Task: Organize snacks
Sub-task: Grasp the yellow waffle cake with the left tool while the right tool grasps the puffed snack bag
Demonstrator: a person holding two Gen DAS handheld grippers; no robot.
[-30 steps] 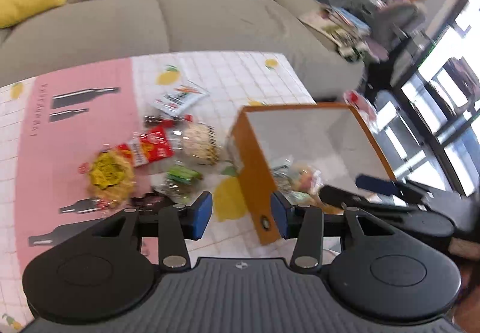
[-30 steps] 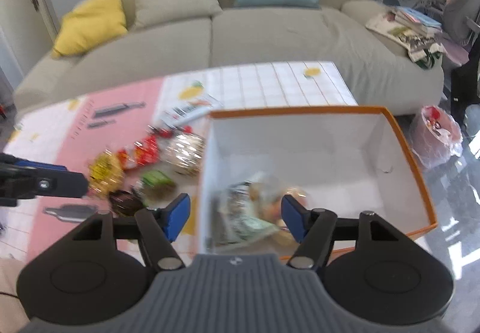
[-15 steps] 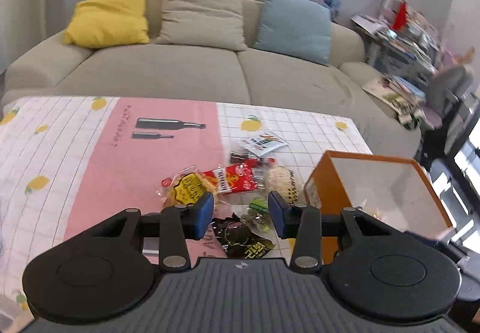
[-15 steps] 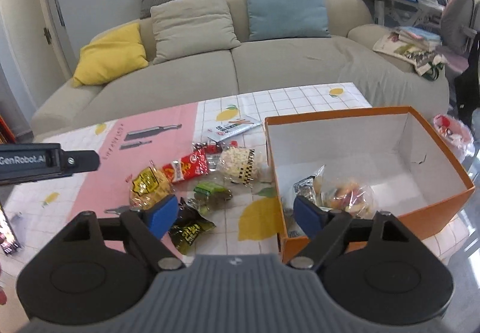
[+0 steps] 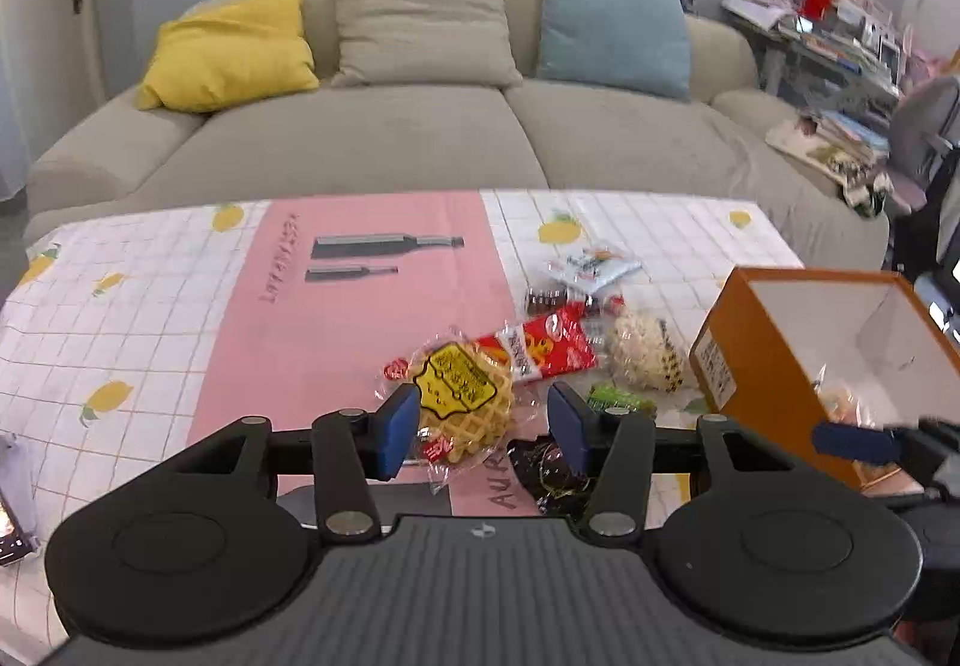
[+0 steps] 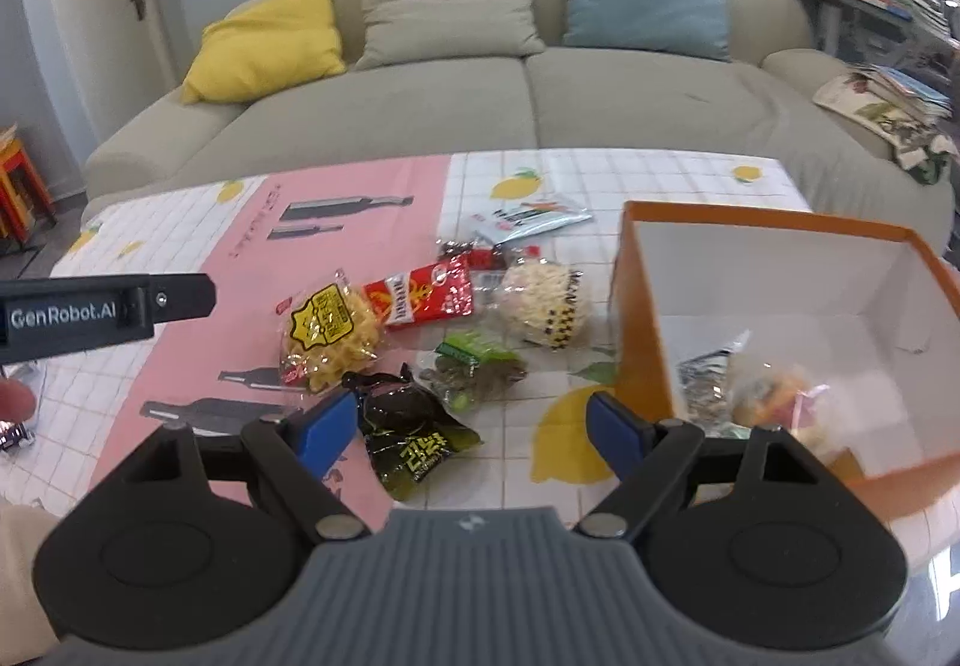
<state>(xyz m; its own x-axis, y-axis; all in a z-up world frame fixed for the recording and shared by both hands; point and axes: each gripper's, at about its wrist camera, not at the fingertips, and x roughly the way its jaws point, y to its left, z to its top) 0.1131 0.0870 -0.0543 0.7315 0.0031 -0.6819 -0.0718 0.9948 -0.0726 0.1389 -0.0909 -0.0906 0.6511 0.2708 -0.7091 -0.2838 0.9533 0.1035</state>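
Loose snacks lie mid-table: a yellow waffle packet (image 5: 465, 396) (image 6: 330, 336), a red packet (image 5: 546, 345) (image 6: 423, 294), a pale puffed-snack bag (image 5: 645, 351) (image 6: 546, 303), a green packet (image 6: 477, 366) and a black packet (image 6: 414, 438). An orange box (image 5: 720, 360) (image 6: 642, 318) on the right holds a few wrapped snacks (image 6: 768, 390). My left gripper (image 5: 483, 426) hovers over the waffle packet, its jaws opening and the pads not touching it. My right gripper (image 6: 471, 432) stands wide open above the black packet, holding nothing.
A white flat packet (image 6: 528, 216) lies behind the pile. The pink-and-white tablecloth (image 5: 300, 342) covers the table. A beige sofa (image 5: 420, 138) with cushions stands behind it. Cluttered shelves (image 5: 840, 42) are at the right. A dark flat object (image 5: 9, 522) sits at the table's left edge.
Both grippers swung away from the orange box toward the loose pile. The left one now frames the waffle packet with wider jaws. The right jaws also spread wider.
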